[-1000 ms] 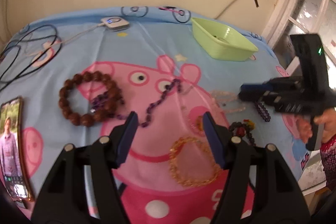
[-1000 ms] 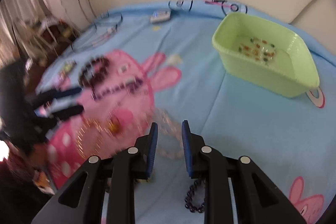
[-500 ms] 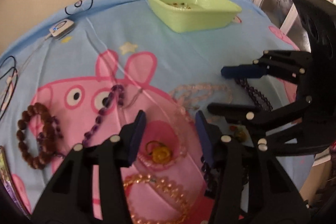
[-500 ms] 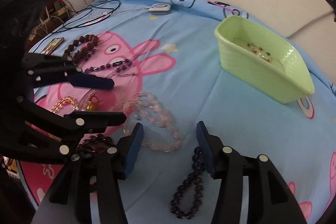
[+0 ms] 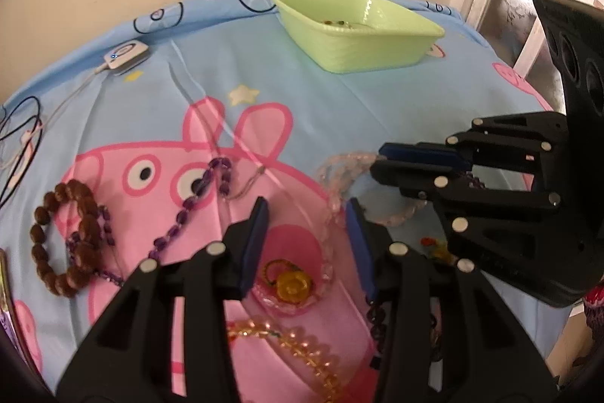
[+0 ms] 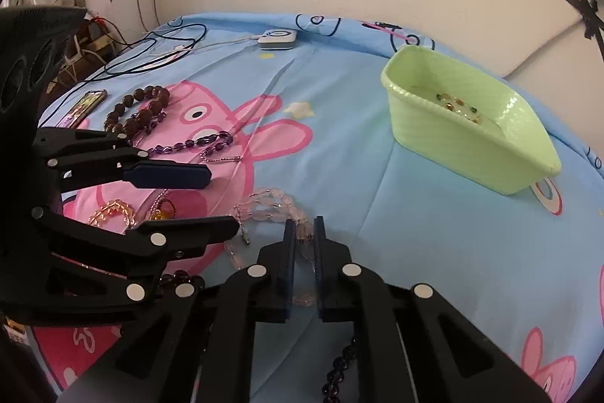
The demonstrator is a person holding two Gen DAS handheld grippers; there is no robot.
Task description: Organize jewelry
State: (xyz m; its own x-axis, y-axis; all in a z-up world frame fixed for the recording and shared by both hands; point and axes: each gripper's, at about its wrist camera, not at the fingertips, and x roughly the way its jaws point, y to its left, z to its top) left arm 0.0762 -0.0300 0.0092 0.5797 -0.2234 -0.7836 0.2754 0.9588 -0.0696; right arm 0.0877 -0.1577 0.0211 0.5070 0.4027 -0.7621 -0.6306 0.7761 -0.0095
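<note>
A: Where's the jewelry?
B: Spread on the cartoon bedsheet (image 5: 339, 108); the green basket (image 6: 468, 138) (a few beads inside) sits near its far edge.
A: The tools?
B: Right tool (image 6: 302, 235) is clamped on the pale pink bead strand (image 6: 270, 203). Left tool (image 5: 305, 214) is closing, part-open, over the yellow pendant (image 5: 292, 284), not gripping it.

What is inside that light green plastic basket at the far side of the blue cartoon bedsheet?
The light green plastic basket holds a small string of amber, green and dark beads lying on its floor. The near wall hides part of the floor, so anything lying close against it cannot be seen.
</note>
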